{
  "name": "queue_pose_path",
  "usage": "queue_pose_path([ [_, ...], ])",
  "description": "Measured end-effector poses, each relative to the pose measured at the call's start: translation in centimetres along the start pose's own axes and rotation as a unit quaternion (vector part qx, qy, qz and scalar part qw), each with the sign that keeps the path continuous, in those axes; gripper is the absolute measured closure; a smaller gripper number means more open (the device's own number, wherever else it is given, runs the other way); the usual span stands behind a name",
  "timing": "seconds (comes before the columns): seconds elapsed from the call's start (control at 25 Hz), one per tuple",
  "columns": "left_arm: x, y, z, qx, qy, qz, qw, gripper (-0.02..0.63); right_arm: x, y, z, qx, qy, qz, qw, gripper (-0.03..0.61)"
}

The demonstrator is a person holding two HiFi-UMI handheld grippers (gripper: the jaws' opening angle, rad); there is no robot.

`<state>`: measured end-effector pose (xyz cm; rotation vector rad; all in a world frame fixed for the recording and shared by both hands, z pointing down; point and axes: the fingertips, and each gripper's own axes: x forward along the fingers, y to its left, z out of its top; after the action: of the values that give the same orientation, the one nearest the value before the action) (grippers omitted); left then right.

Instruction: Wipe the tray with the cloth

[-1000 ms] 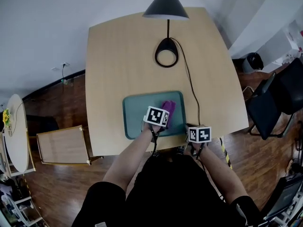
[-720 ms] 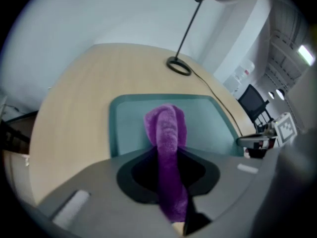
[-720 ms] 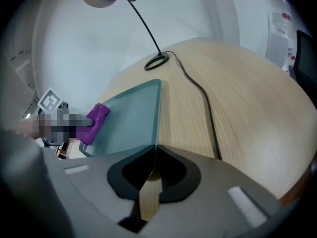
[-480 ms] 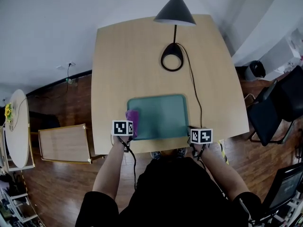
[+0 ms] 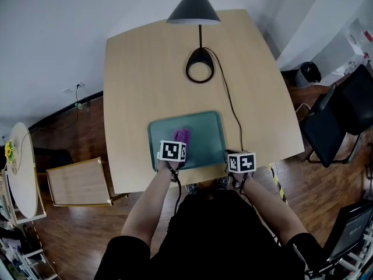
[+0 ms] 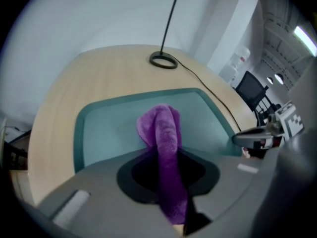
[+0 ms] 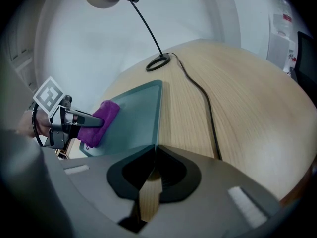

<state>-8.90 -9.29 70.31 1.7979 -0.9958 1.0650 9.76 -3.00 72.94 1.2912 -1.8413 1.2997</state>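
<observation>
A teal tray (image 5: 201, 130) lies near the front edge of the wooden table (image 5: 145, 74). On it rests a purple cloth (image 5: 182, 135), with my left gripper (image 5: 178, 142) shut on its near end. In the left gripper view the cloth (image 6: 162, 125) runs up between the jaws and bunches on the tray (image 6: 104, 128). My right gripper (image 5: 228, 155) sits at the tray's near right corner. In the right gripper view its jaws (image 7: 155, 150) meet on that corner of the tray (image 7: 141, 113). The cloth (image 7: 101, 119) and left gripper (image 7: 94, 121) show there at the left.
A black desk lamp stands at the back, with its ring base (image 5: 200, 66) and shade (image 5: 193, 7). Its cord (image 5: 232, 107) runs down the table just right of the tray. A wooden box (image 5: 78, 181) sits on the floor at the left, black chairs (image 5: 341, 115) at the right.
My left gripper dragged the cloth from the tray's right middle to its left edge, then back toward the middle. My right gripper stayed at the tray's near right corner.
</observation>
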Motion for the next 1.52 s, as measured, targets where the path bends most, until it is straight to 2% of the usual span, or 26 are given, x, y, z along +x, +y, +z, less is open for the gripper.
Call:
queue_pose_path([
  [0.2,2.2,-6.6,1.5,0.064,0.018,-0.040,0.9970,0.508,-0.1,0.2,-0.1,0.002,-0.007,0.002,1.000,0.560],
  [0.4,3.6,-12.9,2.1,0.132,0.029,-0.091,0.9866,0.509,-0.1,0.2,0.0,0.006,-0.008,0.004,1.000,0.560],
  [0.56,4.2,-15.3,1.6,0.164,0.038,-0.100,0.9806,0.508,-0.2,0.1,-0.2,0.006,-0.007,0.005,1.000,0.560],
  [0.68,3.9,-14.8,1.6,0.146,0.028,-0.108,0.9830,0.508,-0.2,-0.1,-0.3,0.002,-0.008,0.006,1.000,0.560],
  [0.84,2.7,-11.0,1.0,0.096,0.016,-0.099,0.9903,0.508,-0.1,-0.7,-0.6,-0.008,-0.001,0.004,1.000,0.558],
  [1.08,-1.4,0.4,-1.6,0.003,-0.009,-0.047,0.9988,0.508,0.1,-0.8,-0.1,-0.002,0.002,0.003,1.000,0.558],
  [1.24,-4.0,8.2,-4.9,-0.042,-0.009,0.013,0.9990,0.508,0.2,-0.8,-0.1,-0.007,0.010,-0.001,1.000,0.558],
  [1.32,-4.8,9.8,-5.5,-0.064,-0.018,0.016,0.9976,0.508,0.1,-0.8,0.0,-0.009,0.012,-0.003,1.000,0.558],
  [1.4,-5.1,10.0,-5.5,-0.076,-0.026,0.011,0.9967,0.508,0.0,-0.8,0.1,-0.009,0.010,-0.004,1.000,0.558],
  [1.52,-4.8,9.5,-5.5,-0.054,-0.022,0.019,0.9981,0.508,0.0,-0.8,0.2,-0.004,0.007,-0.006,1.000,0.558],
])
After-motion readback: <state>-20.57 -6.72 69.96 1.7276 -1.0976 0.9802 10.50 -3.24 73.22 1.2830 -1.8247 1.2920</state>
